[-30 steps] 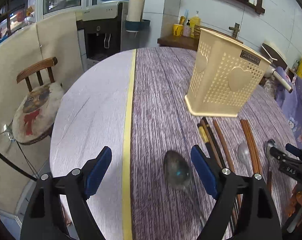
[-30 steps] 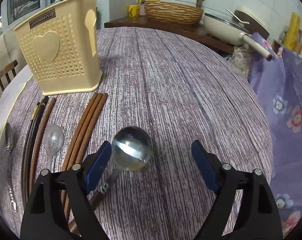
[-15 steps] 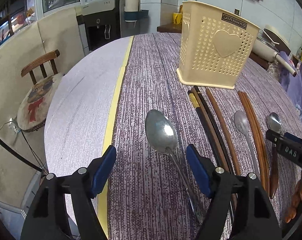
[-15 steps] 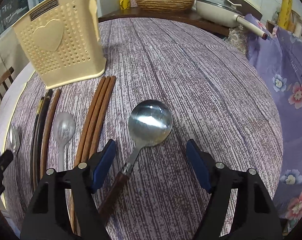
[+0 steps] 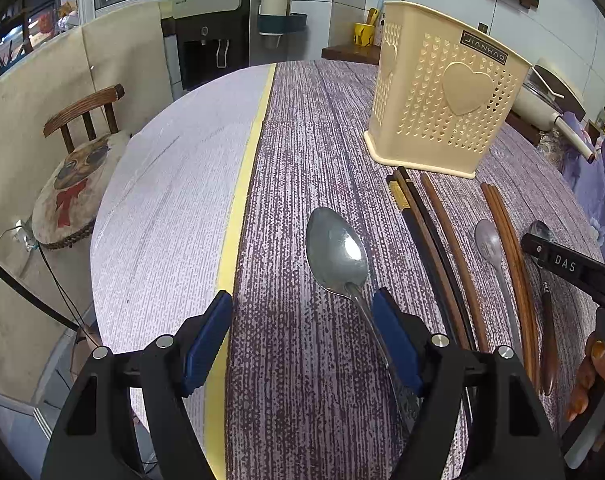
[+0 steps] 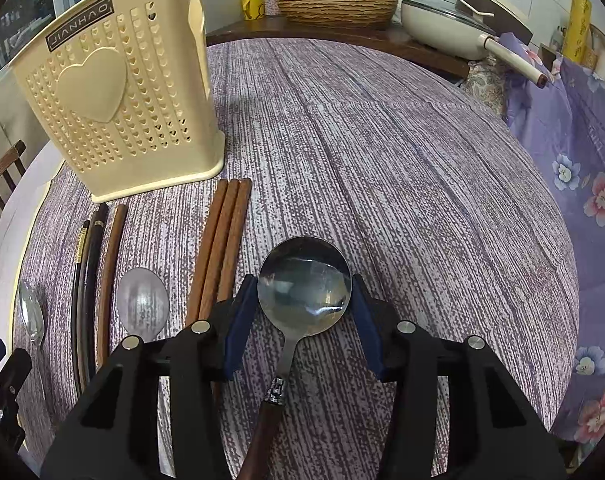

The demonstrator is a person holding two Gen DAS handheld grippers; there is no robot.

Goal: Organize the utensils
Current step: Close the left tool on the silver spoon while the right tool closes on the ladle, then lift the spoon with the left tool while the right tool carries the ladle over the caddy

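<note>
The right tool (image 6: 304, 312) is closing around a round ladle (image 6: 304, 285), its pads just beside the bowl. The left tool (image 5: 302, 332) gapes wide, a spoon (image 5: 336, 254) lying by its right pad. Beyond both, chopsticks (image 6: 222, 240) lie on the counter (image 6: 402, 160) before the basket (image 6: 114, 96).

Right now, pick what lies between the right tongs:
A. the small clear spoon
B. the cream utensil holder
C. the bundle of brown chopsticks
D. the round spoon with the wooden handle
D: the round spoon's bowl sits between the closing pads of the right tongs.
</note>
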